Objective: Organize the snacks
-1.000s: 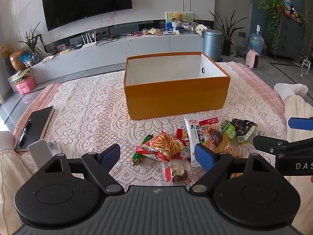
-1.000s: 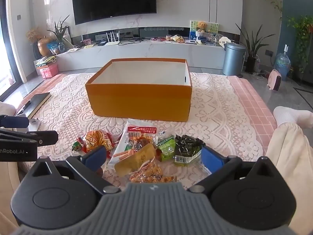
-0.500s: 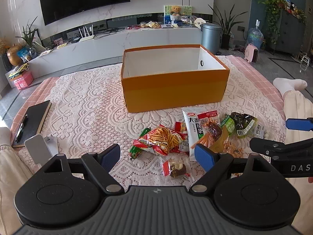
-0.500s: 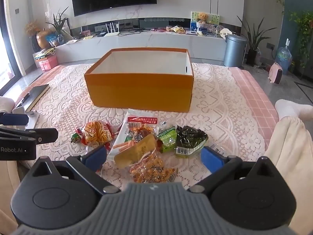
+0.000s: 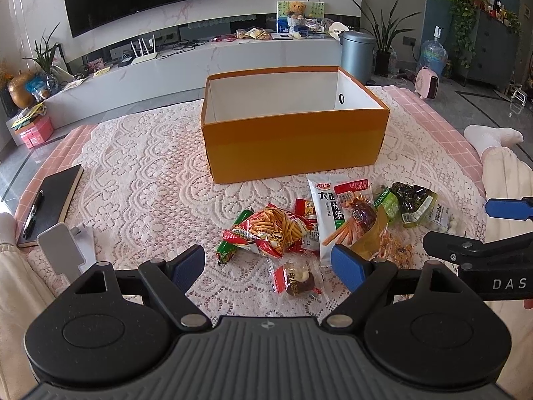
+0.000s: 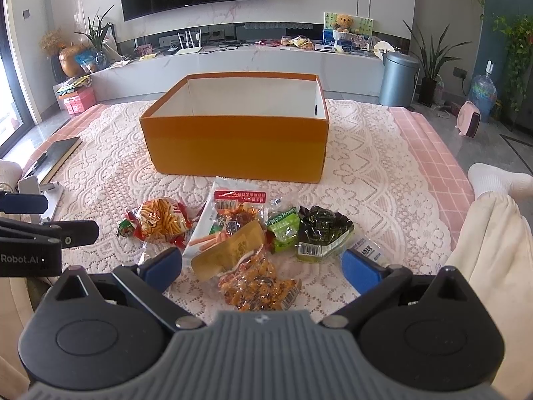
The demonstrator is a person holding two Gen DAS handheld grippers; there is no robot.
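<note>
An open orange box (image 5: 293, 140) with a white inside stands empty on the lace cloth; it also shows in the right wrist view (image 6: 233, 146). In front of it lies a pile of snack packets: a red packet of orange sticks (image 5: 273, 230), a white packet (image 5: 328, 213), a dark green packet (image 6: 323, 230) and a clear packet of orange bits (image 6: 260, 286). My left gripper (image 5: 268, 268) is open and empty above a small red-and-clear packet (image 5: 296, 278). My right gripper (image 6: 261, 266) is open and empty over the orange bits.
A black notebook with a pen (image 5: 50, 203) and a white phone stand (image 5: 61, 248) lie at the left. A person's leg and white sock (image 6: 499, 180) are at the right. The lace cloth (image 5: 140, 166) covers a pink surface. A TV wall and low cabinet stand behind.
Both grippers have tilted or lifted a little, so the box and snacks sit slightly lower in each view. Both stay open. No snack has moved.
</note>
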